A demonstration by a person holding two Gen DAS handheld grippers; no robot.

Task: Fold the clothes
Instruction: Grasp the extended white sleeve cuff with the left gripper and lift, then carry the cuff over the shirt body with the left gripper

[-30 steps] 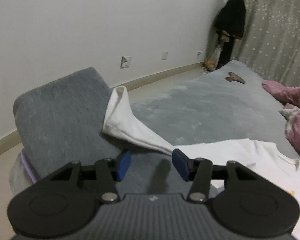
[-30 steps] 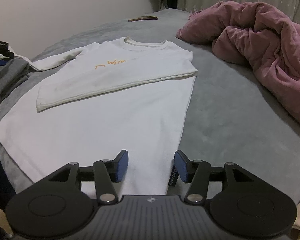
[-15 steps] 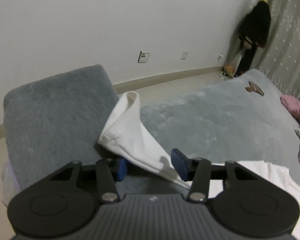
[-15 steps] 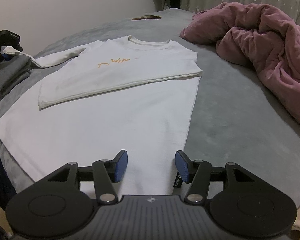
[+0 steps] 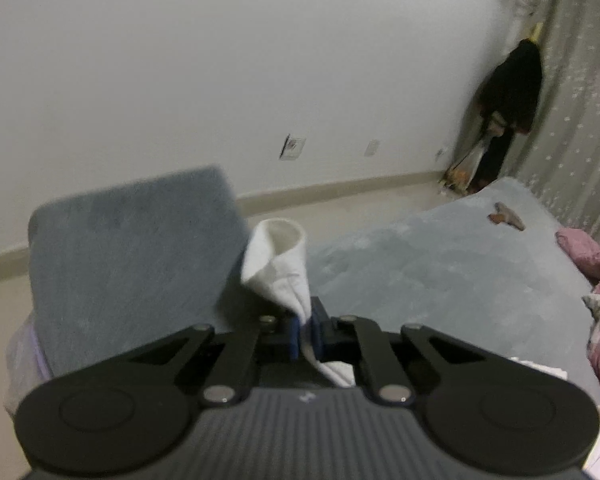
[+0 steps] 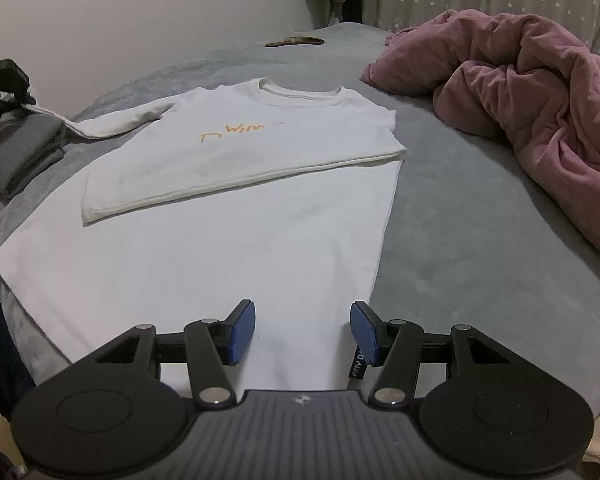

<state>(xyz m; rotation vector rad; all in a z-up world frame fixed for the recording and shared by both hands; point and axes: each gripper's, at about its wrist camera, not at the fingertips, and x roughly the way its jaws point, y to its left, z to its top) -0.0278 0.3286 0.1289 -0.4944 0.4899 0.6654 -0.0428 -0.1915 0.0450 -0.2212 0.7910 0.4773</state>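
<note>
The left gripper [image 5: 305,330] has just closed and now pinches the sleeve [image 5: 281,268] of the white shirt [image 6: 236,184] between its blue pads, the cuff standing up open beyond them. The right gripper [image 6: 302,330] hovers about half open over the shirt's hem, its pads apart with nothing between them; whether they touch the cloth cannot be told.

There is one shirt, spread flat on the grey bed [image 6: 460,216], its far sleeve folded across the chest over the orange lettering [image 6: 236,133]. One folded grey blanket [image 5: 132,256] lies just left of the shirt, under the pinched sleeve. One pink quilt [image 6: 532,112] is heaped well to the shirt's right, apart from it. One small brown thing [image 6: 294,42] lies beyond the shirt's collar. A dark garment [image 5: 510,88] hangs by the curtain [image 5: 572,100] past the bed
</note>
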